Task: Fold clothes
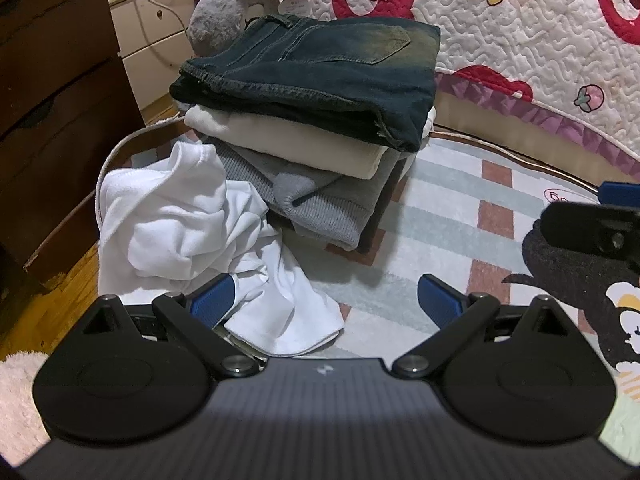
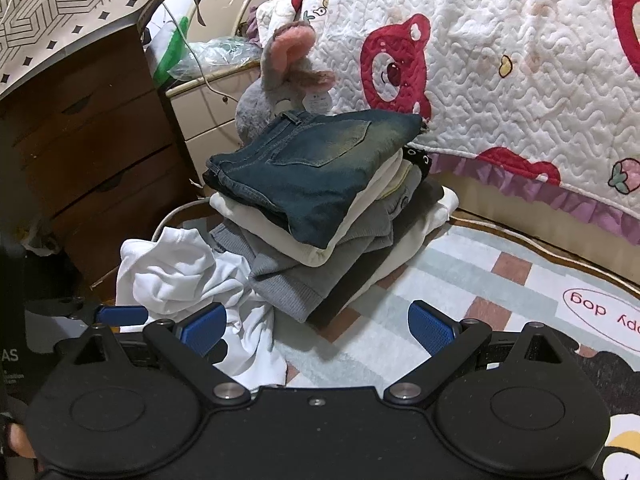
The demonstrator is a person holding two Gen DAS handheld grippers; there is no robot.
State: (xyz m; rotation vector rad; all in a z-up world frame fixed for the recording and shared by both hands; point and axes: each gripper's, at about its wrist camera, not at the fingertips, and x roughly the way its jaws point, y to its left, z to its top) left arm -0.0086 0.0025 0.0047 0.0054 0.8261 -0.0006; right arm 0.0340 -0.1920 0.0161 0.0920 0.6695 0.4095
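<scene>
Crumpled white cloth, a white garment (image 1: 180,216), is lying on the rug (image 1: 452,216), spilling up to and partly over the inner fingertip of the left gripper (image 1: 324,300); that gripper's fingers are standing wide apart, clamping nothing. Just beyond the tips, the folded stack (image 1: 312,128) is sitting with jeans (image 1: 320,64) on top. The right gripper (image 2: 320,326) is hovering equally wide and empty, with the same garment lying at its left fingertip (image 2: 204,326). If this garment is the one due for folding, a good grasp is taking a single hem edge, not a bunched wad, and drawing it clear of the stack before spreading it flat.
</scene>
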